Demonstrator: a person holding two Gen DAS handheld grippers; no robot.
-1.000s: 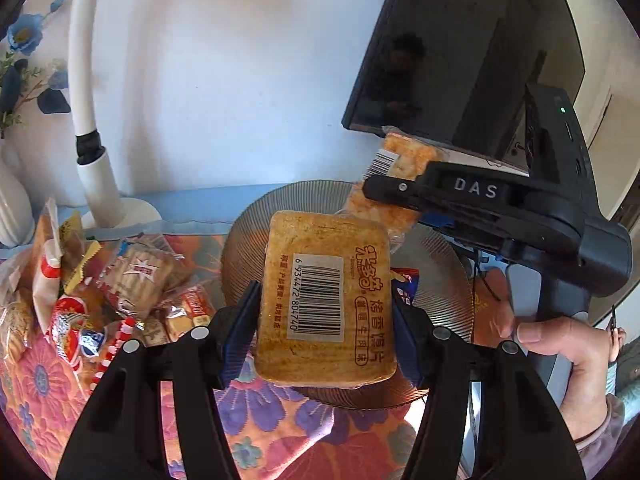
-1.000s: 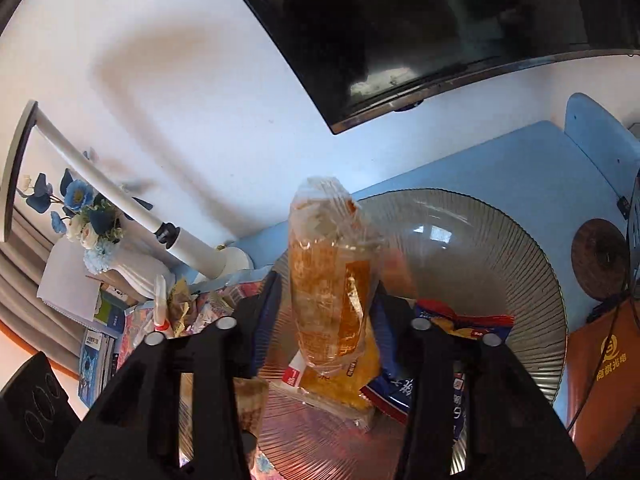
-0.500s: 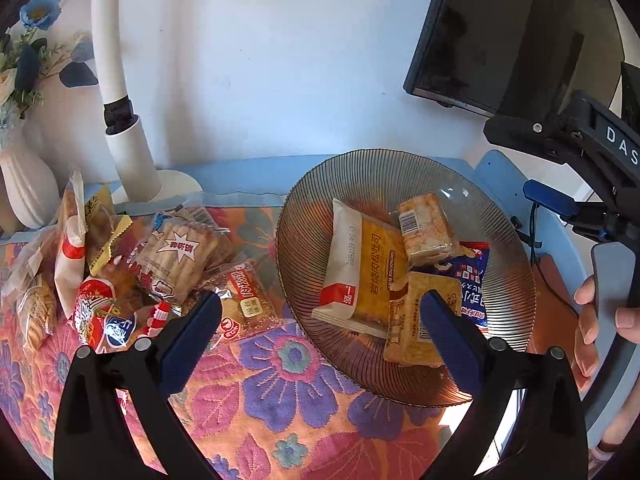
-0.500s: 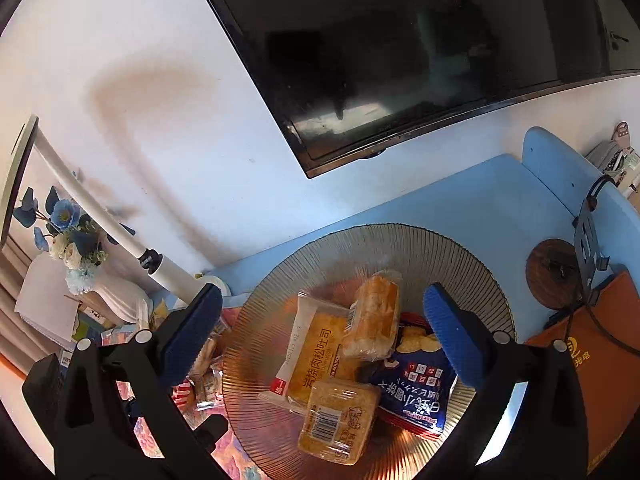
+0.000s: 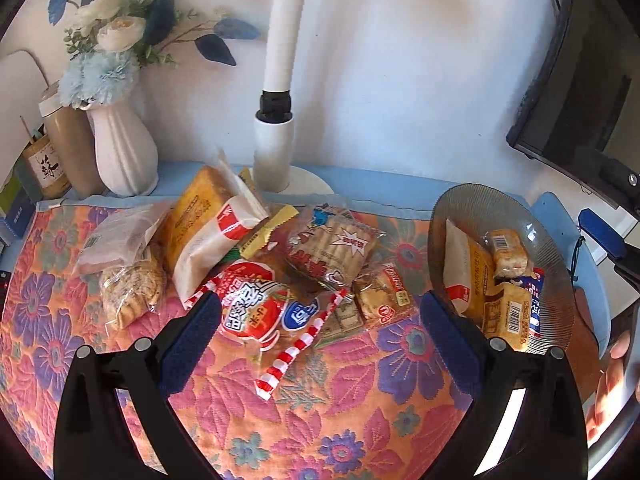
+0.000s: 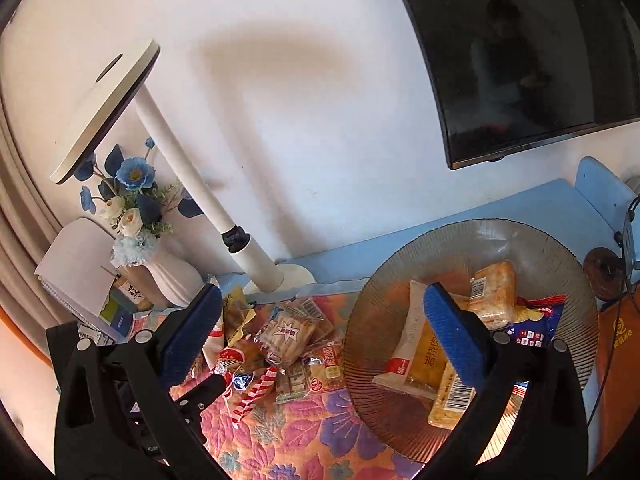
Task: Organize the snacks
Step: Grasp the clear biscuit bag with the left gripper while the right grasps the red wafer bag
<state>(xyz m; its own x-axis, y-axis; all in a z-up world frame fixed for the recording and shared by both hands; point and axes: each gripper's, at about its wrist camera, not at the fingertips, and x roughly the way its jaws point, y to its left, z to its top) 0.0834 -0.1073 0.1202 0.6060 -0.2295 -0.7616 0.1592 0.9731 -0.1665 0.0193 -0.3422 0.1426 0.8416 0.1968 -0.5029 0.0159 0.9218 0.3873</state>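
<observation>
A ribbed glass plate sits at the right and holds several wrapped snacks, among them a white-and-yellow cake pack and a barcoded rice cracker. A pile of loose snacks lies on the floral cloth: a red round-label pack, a clear cracker pack, and a big white-orange bread pack. My left gripper is open and empty above the pile. My right gripper is open and empty between the pile and the plate.
A white lamp pole and base stand behind the pile. A white vase of blue flowers and a bottle stand at the back left. A dark TV hangs on the wall. The floral cloth covers a blue table.
Both grippers let go of their snacks into the plate and opened. Both have since pulled back and swung left, so the snack pile now lies ahead of them.
</observation>
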